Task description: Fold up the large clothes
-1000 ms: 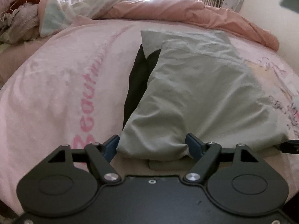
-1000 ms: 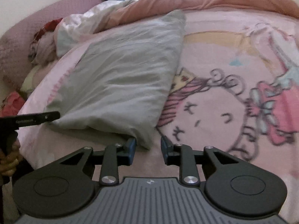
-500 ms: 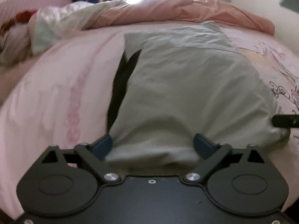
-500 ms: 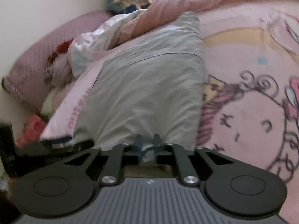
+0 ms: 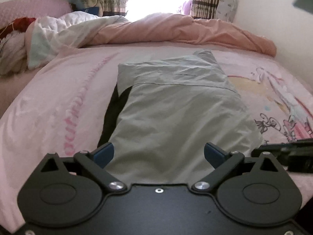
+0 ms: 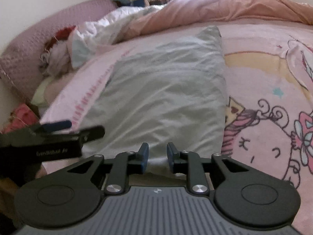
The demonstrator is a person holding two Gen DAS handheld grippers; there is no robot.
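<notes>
With the grey garment [image 5: 172, 117] lying folded lengthwise on the pink bed [image 5: 58, 101], both the spread left gripper [image 5: 158, 154] and the just-reopened, empty right gripper [image 6: 157, 156] should pinch its near hem evenly.

The pale grey garment [image 5: 176, 113] lay folded into a long, narrow, wrinkled rectangle on the pink bed, running from six o'clock toward twelve o'clock in the left wrist view. A dark, near-black layer [image 5: 110, 117] showed from under its nine o'clock edge, and a thin seam crossed it toward the far end. In the right wrist view it [image 6: 166, 98] lay flat, its three o'clock edge beside the cartoon print.
</notes>
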